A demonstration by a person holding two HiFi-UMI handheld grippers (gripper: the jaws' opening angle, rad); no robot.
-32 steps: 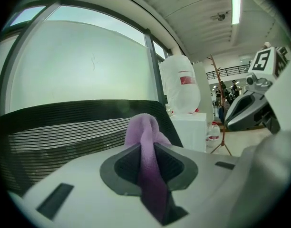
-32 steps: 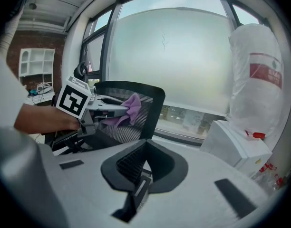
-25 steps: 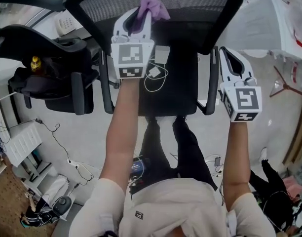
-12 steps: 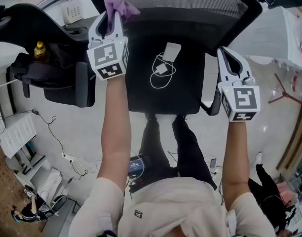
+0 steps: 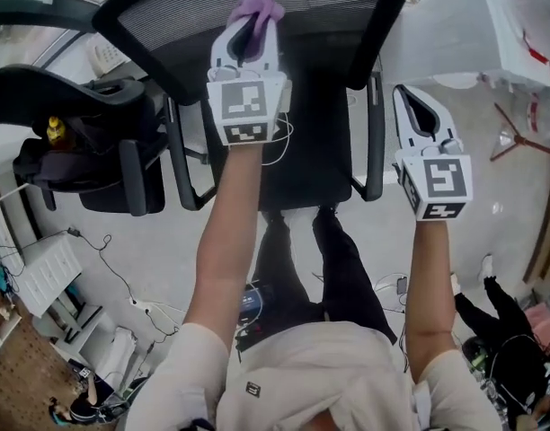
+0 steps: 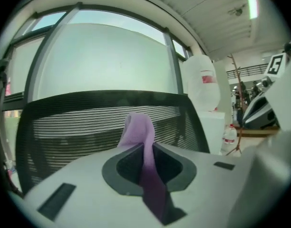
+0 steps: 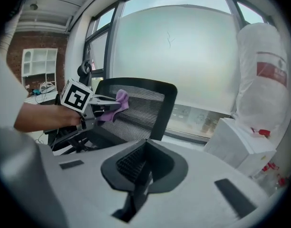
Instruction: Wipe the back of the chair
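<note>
The black office chair's mesh back runs across the top of the head view. My left gripper is shut on a purple cloth and holds it against the mesh near the middle of the back. In the left gripper view the cloth rises out of the shut jaws in front of the mesh back. My right gripper hangs beside the chair's right armrest, shut with nothing in it. The right gripper view shows the chair back, the cloth and the right gripper.
A second black chair piled with dark things stands close on the left. A tall white wrapped object and a white box stand to the chair's right. A white cable lies on the seat. A frosted window is behind the chair.
My left gripper carried the cloth to the left side of the mesh back, then returned right to its middle. The right gripper has stayed beside the right armrest.
</note>
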